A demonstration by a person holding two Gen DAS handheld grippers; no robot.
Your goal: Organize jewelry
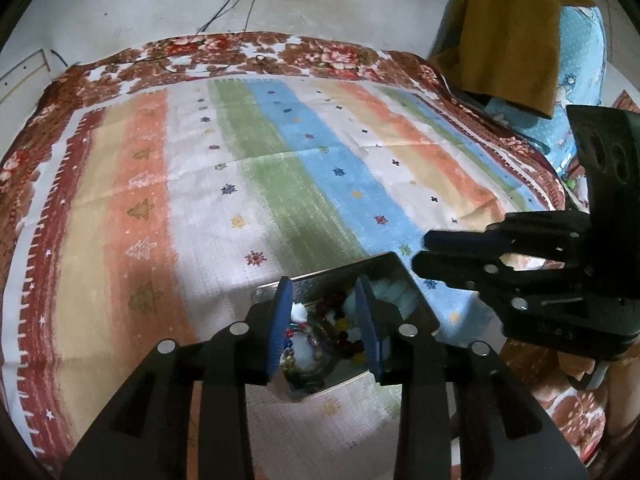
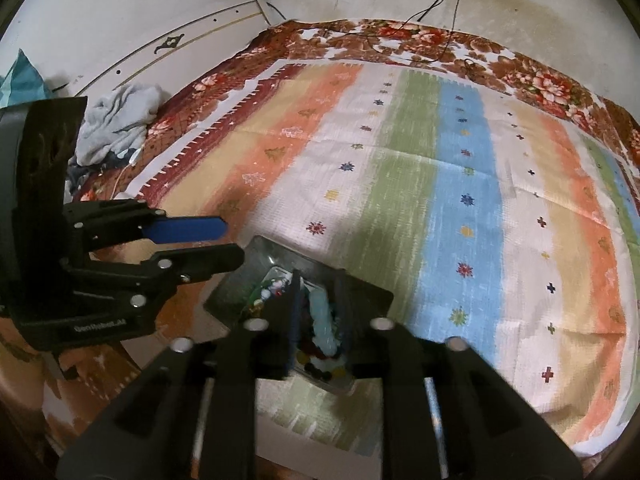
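Left wrist view
- Left gripper (image 1: 325, 322): near centre, jaws spread, blue pads apart, nothing pinched; it hangs over the tin.
- Metal tin (image 1: 394, 270): shallow, rectangular, open, lying on the striped cloth at near centre, turned cornerwise.
- Jewelry (image 1: 336, 330): jumble of coloured beads inside the tin, with white and pale blue wadding beside them; single pieces too small to tell apart.
- Right gripper (image 1: 420, 254): comes in from the right, jaws slightly apart, empty, tips just beside the tin's far right corner.
- Striped cloth (image 1: 256, 168): orange, green, blue and white bands, spread over a floral bedspread (image 1: 328, 54).
- Far right: brown cloth (image 1: 512, 36) draped over a blue pillow.

Right wrist view
- Right gripper (image 2: 318, 312): near centre, blurred; fingers parted above the tin (image 2: 370, 294), gripping nothing.
- Beads (image 2: 320, 360): visible between the fingers, in the tin's near part.
- Left gripper (image 2: 234, 242): enters from the left, jaws parted, empty, tips near the tin's far left corner.
- Far left: crumpled grey garment (image 2: 116, 120) by the wall.
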